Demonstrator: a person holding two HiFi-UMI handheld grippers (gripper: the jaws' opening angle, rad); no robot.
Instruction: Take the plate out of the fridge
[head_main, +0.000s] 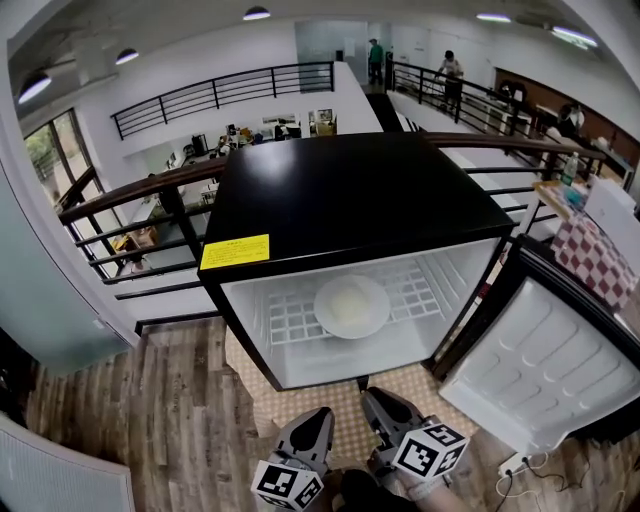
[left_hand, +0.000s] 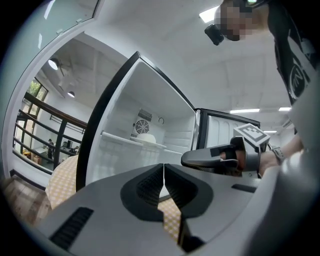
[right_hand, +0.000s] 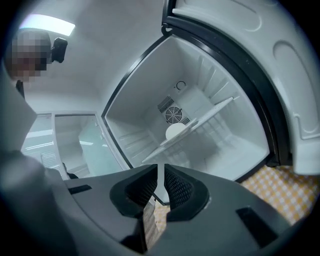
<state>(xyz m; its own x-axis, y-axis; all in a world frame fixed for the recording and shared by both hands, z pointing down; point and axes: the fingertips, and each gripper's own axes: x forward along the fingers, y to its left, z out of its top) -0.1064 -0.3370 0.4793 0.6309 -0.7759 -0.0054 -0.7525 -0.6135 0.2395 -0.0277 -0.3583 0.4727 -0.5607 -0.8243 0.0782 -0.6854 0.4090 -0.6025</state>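
While the fridge (head_main: 360, 190) stands with its door (head_main: 530, 350) swung open, I see a yellow sticker (head_main: 235, 251) on its black top, but the print is too small for me to read. The plate (head_main: 351, 306) is round, so it has no long axis; it lies flat on the wire shelf (head_main: 290, 322) inside. Both claws are in front of the fridge, well apart from the plate. The left gripper (left_hand: 163, 167) and the right gripper (right_hand: 159, 167) have their jaws pressed together on nothing.
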